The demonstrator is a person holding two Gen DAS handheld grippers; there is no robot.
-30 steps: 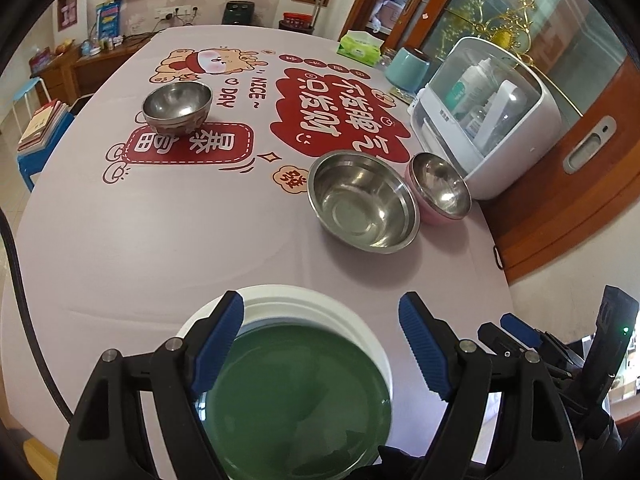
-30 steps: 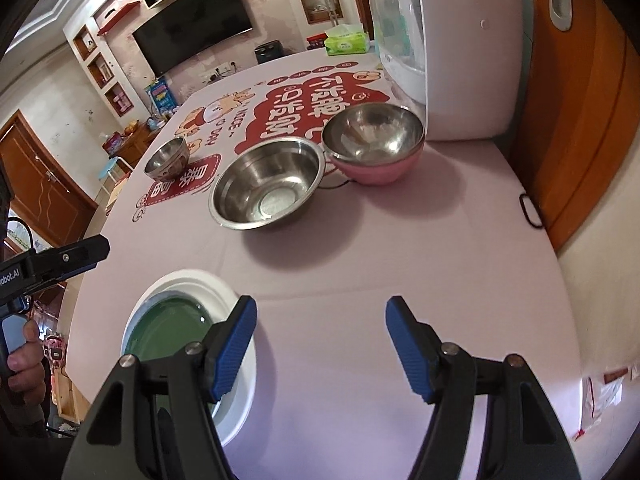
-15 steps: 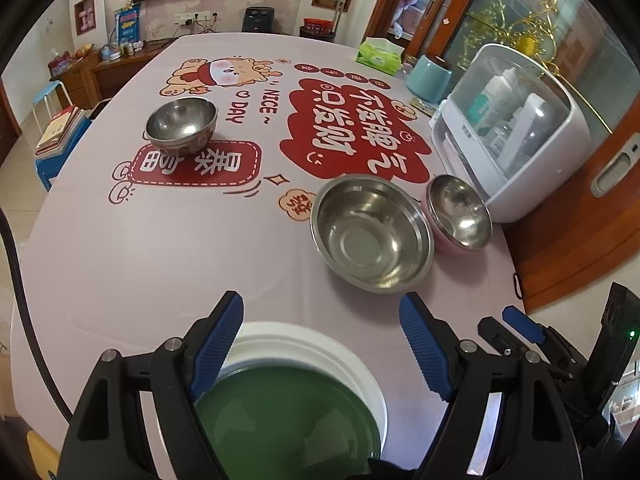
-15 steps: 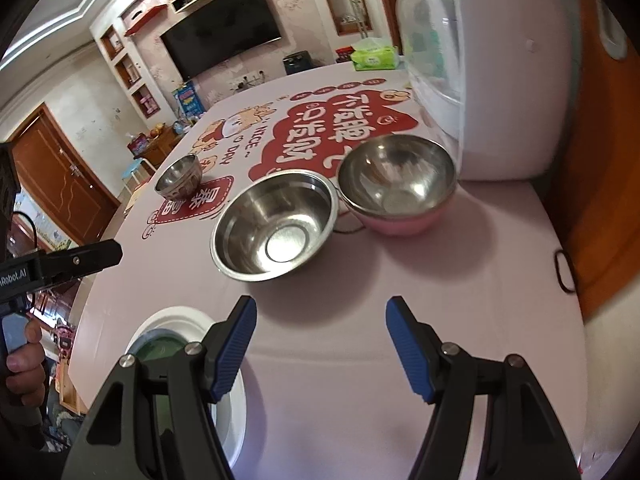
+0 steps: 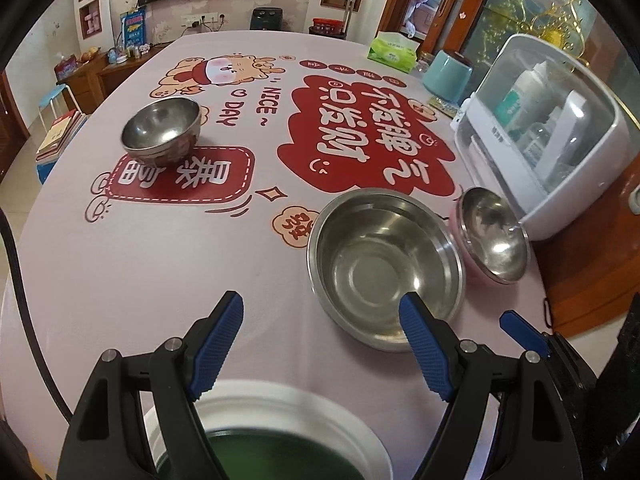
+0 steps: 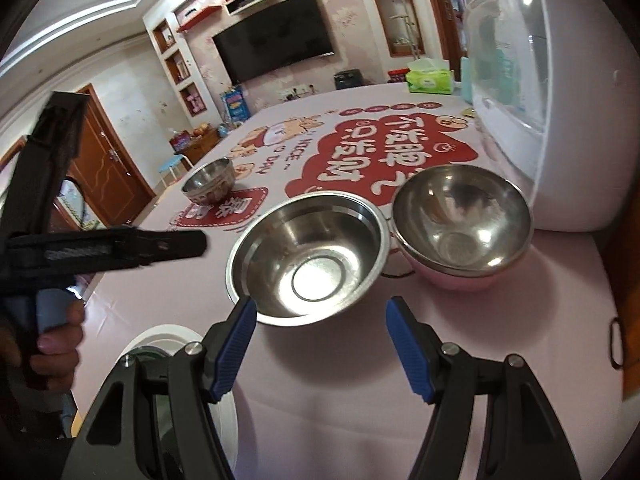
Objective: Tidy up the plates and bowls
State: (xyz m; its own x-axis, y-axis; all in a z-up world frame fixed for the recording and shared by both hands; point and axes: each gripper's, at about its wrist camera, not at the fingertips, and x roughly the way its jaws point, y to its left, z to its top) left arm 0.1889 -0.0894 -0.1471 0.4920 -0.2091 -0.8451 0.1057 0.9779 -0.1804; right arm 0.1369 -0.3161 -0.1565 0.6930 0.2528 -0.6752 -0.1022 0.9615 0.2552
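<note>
Counter (image 5: 132, 264): a wide surface under a pale pink cloth printed with red panels, Chinese characters and a cartoon figure — it carries everything below.
Lidded white cabinet (image 5: 560, 148): stands at the counter's right edge, with a clear domed cover and bottles inside; in the right wrist view it rises just behind the pink bowl.
White plate (image 5: 304, 424): at the near edge of the counter, under the left gripper, with a green plate (image 5: 272, 456) lying on it; most of both is cut off by the frame.
Large steel bowl (image 5: 386, 264): upright, right of the counter's middle, just beyond the tips of both grippers.
Pink bowl (image 6: 460, 236): steel-lined and upright, just beside the large steel bowl on its right; whether the rims touch cannot be told.
Small steel bowl (image 5: 162, 130): upright, alone at the far left, well apart from the other two, at the edge of a red printed panel.
Left gripper (image 5: 320, 340): jaws apart with nothing between them, over bare cloth between the white plate and the large steel bowl.
Right gripper (image 6: 320, 340): jaws apart and empty, in front of the near rim of the large steel bowl.
Person's hand (image 6: 52, 344): wrapped around the left gripper's handle, at the left edge of the right wrist view.
</note>
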